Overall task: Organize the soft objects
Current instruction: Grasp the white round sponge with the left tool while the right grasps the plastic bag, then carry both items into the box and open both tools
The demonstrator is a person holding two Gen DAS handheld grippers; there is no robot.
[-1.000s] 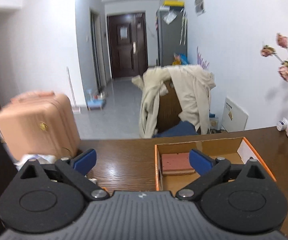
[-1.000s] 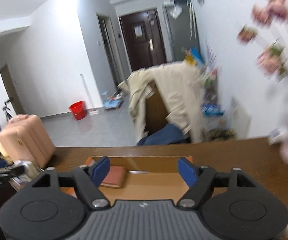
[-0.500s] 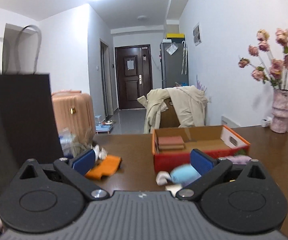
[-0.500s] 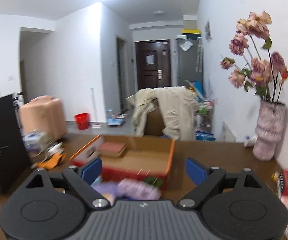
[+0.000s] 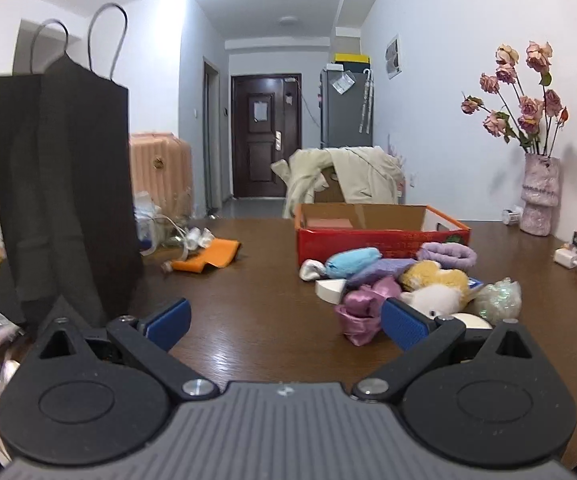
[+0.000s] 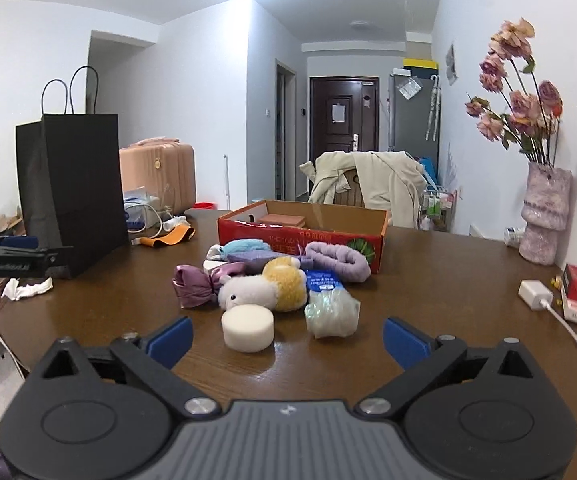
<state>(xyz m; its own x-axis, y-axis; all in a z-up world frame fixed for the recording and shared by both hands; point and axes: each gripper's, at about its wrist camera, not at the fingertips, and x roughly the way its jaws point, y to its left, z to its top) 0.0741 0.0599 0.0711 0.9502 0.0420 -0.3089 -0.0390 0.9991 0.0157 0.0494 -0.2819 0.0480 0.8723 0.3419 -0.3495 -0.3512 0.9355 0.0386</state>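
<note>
Clutter is the main hazard here. A heap of soft items is piled on the dark wooden table (image 6: 428, 280), touching one another, just in front of the red cardboard box with brown inside walls (image 6: 302, 236), which holds only a flat reddish pad at its far left. The right gripper (image 6: 286, 334) is held low before the heap with its jaws just opened to their widest, nothing between them. The white round foam puck (image 6: 247, 328) lies at twelve o'clock from it, apart from the heap's edge; the crinkly translucent wrapped bundle (image 6: 331, 312) lies at one o'clock, and the white-and-yellow plush toy (image 6: 264, 288) lies behind both. The left gripper (image 5: 284, 322) is likewise spread wide and empty, with the mauve satin pouch (image 5: 362, 314) at one o'clock.

With jaws this wide, two neighbours could be caught at once, or the puck merely pushed away across the slick tabletop. A squeezed plush may also spring out. The tall black paper bag (image 5: 64, 184) at ten o'clock of the left gripper could be toppled by a careless swing.
</note>
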